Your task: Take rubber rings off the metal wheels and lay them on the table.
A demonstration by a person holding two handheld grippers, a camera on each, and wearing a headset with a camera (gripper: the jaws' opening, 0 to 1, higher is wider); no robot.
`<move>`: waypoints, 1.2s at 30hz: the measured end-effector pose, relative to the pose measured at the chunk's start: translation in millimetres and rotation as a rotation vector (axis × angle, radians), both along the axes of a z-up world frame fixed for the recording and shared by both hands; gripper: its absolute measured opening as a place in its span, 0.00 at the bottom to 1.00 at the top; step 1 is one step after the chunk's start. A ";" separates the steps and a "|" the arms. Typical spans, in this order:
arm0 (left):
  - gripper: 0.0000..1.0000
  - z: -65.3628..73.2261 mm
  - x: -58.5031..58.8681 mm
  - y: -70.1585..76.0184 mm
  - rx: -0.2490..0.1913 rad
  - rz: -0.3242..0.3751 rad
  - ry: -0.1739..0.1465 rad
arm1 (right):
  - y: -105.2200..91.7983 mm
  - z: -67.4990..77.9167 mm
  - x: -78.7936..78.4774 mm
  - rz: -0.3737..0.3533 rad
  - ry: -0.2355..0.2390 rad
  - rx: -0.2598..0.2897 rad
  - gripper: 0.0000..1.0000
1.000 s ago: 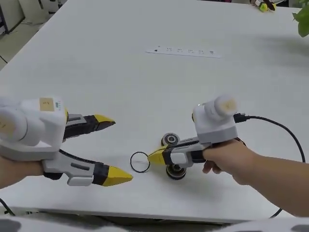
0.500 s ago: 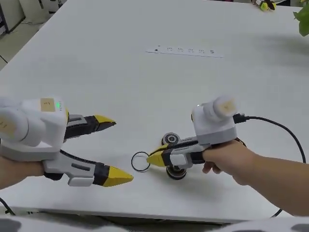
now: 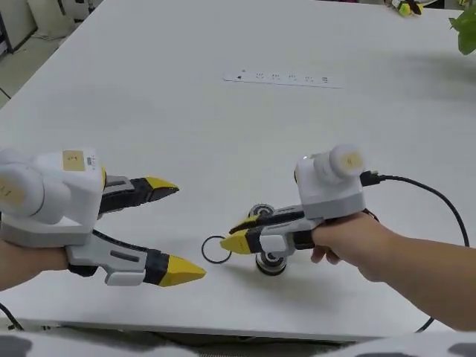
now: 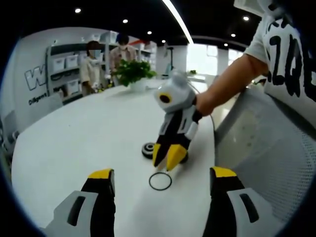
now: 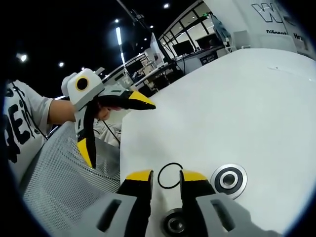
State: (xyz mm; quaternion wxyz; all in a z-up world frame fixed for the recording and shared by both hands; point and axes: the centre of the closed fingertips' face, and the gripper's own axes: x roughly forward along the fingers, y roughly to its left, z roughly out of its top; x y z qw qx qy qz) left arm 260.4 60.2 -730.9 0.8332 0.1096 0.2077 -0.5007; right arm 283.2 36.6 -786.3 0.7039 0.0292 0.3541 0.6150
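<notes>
Left gripper (image 3: 177, 229): white and grey plastic body, black jaws with yellow wedge tips. The jaws are spread wide and carry nothing. It hovers over the near left part of the table (image 3: 149, 89), close to the near edge.

Right gripper (image 3: 236, 233): same build, held in a hand (image 3: 349, 242), low over the table and pointing towards the left gripper. Its jaws are parted by a narrow gap, with nothing between the tips.

Rubber ring (image 3: 203, 250): a thin black hoop, lying flat on the table. It sits just ahead of the right gripper's tips, in line with the gap between them in the right gripper view. It is not gripped. It lies between the two grippers, nearer the right one.

Near wheel (image 3: 271, 264): a small round disc with a dark rim, on the table under the right gripper's body, behind the tips. Whether it carries a ring cannot be told.

Far wheel (image 3: 260, 213): a round disc just beyond the right gripper. In the right gripper view its face is bright metal around a dark centre.

Black cable (image 3: 424, 190): it curves from the right gripper's rear across the table towards the near edge.

Surface: smooth, matt white. Open room runs beyond the wheels up to a flat white power strip (image 3: 282, 78). Green leaves (image 3: 465, 30) show at the far right.
</notes>
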 end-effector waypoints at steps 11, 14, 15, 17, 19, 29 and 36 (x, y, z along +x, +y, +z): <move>0.80 1.3 -0.1 -3.1 0.001 -0.008 0.001 | -1.9 21.7 4.3 -0.009 -0.024 0.045 0.22; 0.80 1.7 0.1 -4.0 0.000 -0.009 0.001 | -3.8 27.2 7.0 -0.021 -0.025 0.060 0.22; 0.80 1.9 0.0 -4.6 0.000 -0.010 0.001 | -4.4 28.6 7.6 -0.023 -0.027 0.062 0.23; 0.80 2.0 0.1 -5.3 0.000 -0.013 0.002 | -5.8 32.9 8.9 -0.029 -0.031 0.071 0.23; 0.80 2.2 0.3 -5.9 0.001 -0.016 0.001 | -6.1 39.2 9.4 -0.035 -0.030 0.088 0.24; 0.80 5.8 1.7 -7.2 -0.001 -0.022 -0.003 | -12.1 53.2 5.6 -0.039 -0.044 0.120 0.27; 0.80 9.7 3.6 -7.4 -0.006 -0.023 -0.007 | -16.2 65.9 4.4 -0.041 -0.059 0.144 0.30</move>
